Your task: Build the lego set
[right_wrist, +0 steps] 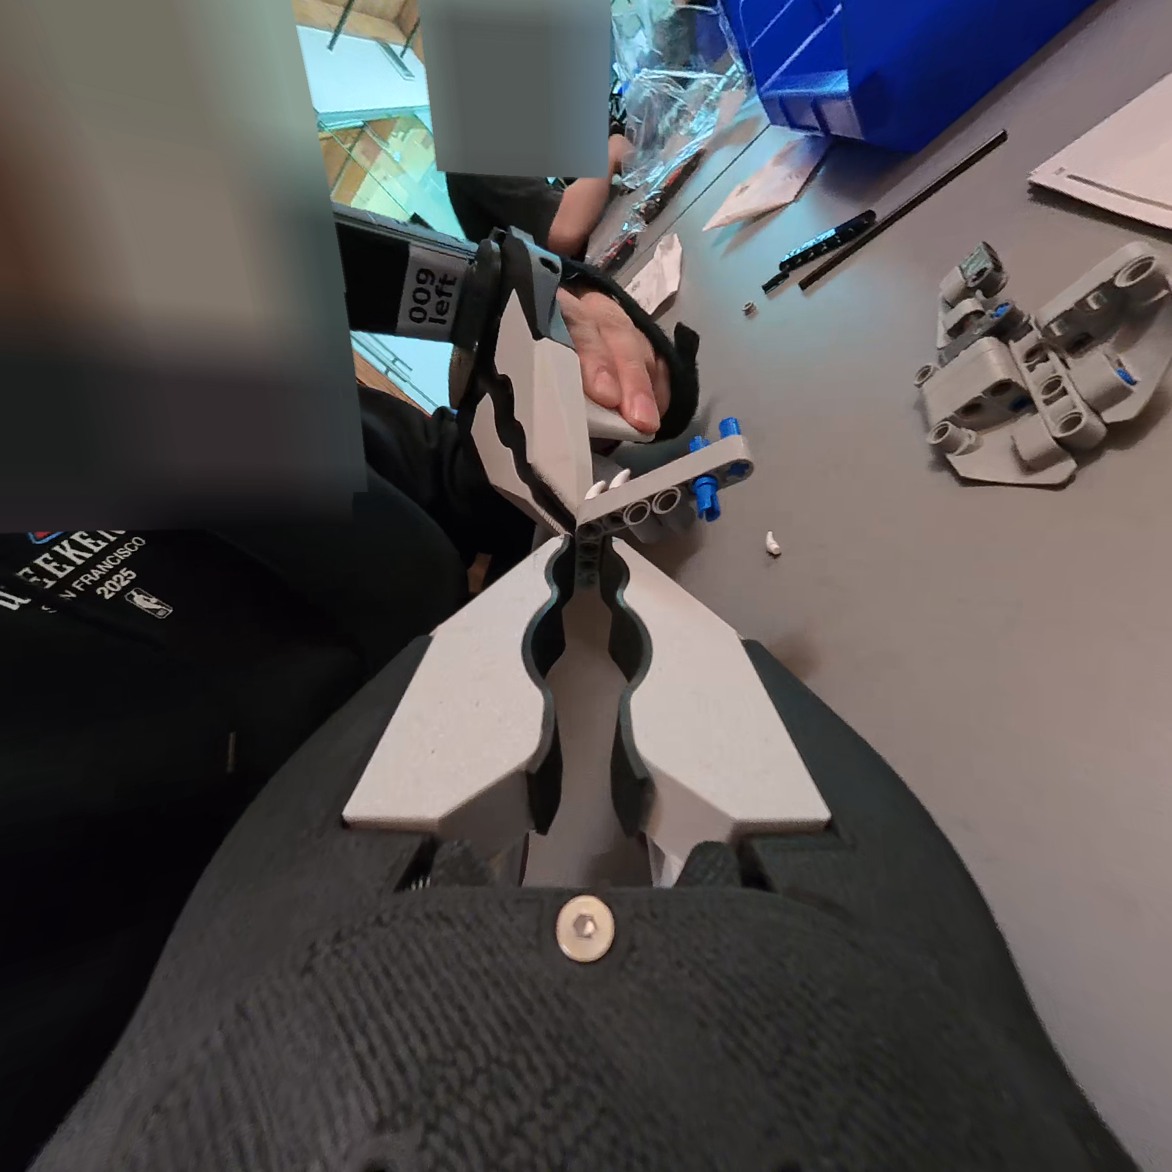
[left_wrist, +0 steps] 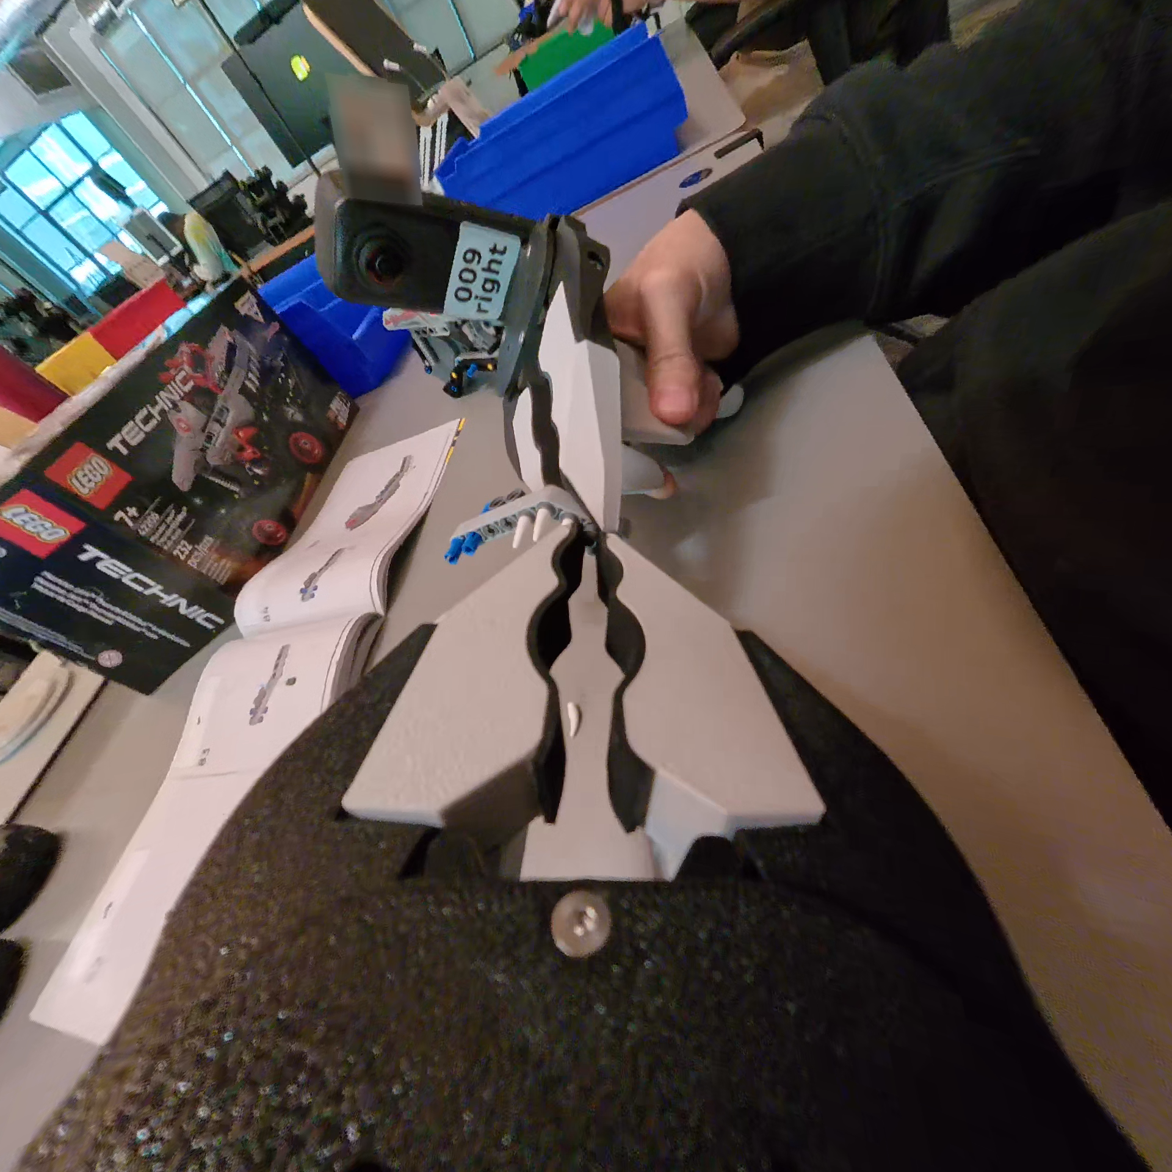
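Both tools are pinching the grey beam [right_wrist: 659, 491] at one end, held just above the counter [right_wrist: 888, 634]: right tool [right_wrist: 586, 545] and left tool [left_wrist: 586, 539] clamped together on it. It's light, stiff plastic with small teeth [right_wrist: 609, 483] that'd probably pop off, so grip the flat sides.

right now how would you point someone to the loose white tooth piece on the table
On the grey table, look just right of the gripper-held grey beam with blue pins. The loose white tooth lies alone on bare tabletop, unlike the teeth plugged into the beam.

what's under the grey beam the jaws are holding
Bare grey table, with one loose white tooth piece lying beside the grey beam. The beam's clamped end is hidden between both grippers' jaws.
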A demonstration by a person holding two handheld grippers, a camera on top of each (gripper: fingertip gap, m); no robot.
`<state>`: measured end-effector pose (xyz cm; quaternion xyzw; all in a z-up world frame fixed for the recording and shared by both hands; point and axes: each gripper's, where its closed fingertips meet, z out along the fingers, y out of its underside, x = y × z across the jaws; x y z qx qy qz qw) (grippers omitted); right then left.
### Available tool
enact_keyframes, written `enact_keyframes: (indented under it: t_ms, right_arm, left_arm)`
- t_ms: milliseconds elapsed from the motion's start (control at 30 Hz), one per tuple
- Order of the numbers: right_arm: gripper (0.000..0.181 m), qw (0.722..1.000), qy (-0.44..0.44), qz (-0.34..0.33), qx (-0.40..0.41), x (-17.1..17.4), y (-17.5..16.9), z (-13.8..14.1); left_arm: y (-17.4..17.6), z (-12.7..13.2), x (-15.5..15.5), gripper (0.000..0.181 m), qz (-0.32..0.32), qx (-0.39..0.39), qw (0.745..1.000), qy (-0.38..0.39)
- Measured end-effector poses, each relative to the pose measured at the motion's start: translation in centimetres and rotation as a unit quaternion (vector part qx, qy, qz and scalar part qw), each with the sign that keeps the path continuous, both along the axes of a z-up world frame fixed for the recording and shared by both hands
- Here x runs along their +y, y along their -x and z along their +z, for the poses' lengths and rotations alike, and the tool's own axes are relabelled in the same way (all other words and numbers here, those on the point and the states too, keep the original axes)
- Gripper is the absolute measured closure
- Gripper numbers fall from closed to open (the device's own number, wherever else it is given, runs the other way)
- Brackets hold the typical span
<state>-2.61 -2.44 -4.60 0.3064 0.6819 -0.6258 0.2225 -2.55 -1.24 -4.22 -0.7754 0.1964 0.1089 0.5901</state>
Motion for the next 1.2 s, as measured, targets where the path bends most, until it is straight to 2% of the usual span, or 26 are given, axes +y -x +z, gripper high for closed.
enact_keyframes:
  t_ms: [133,300,500,700,867,1033,1100,1200]
  right_arm:
    - [0.175,1.000,0.009,0.009,-0.003,0.0,-0.2,0.2]
    - [0.175,1.000,0.015,0.024,-0.003,0.1,-0.6,0.3]
    - [0.174,0.996,0.076,0.042,0.015,0.1,-1.2,2.2]
    - [0.175,0.990,0.130,0.048,0.021,0.1,-1.3,3.6]
    - [0.175,0.993,0.116,0.028,0.013,0.0,-0.6,3.2]
    - [0.175,0.996,0.082,0.018,0.006,-0.4,-0.3,2.2]
    - [0.175,0.997,0.071,0.021,0.007,-0.7,-0.4,1.9]
    - [0.175,0.998,0.053,0.022,0.006,-1.0,-0.4,1.5]
  left_arm:
    - [-0.2,0.0,0.1,0.180,-0.003,0.035,0.999,0.004]
    - [-0.6,0.2,0.1,0.180,-0.010,0.026,1.000,-0.005]
    - [-0.9,2.2,-0.1,0.180,-0.034,-0.093,0.993,-0.065]
    - [-0.9,3.2,-0.1,0.180,-0.038,-0.120,0.988,-0.090]
    - [-0.1,2.4,-0.2,0.180,0.004,0.015,0.999,-0.052]
    - [0.2,1.5,-0.7,0.180,0.011,0.159,0.987,0.008]
    - [0.0,1.3,-0.8,0.180,0.003,0.178,0.984,0.023]
    - [0.1,0.8,-1.1,0.180,-0.007,0.153,0.988,0.031]
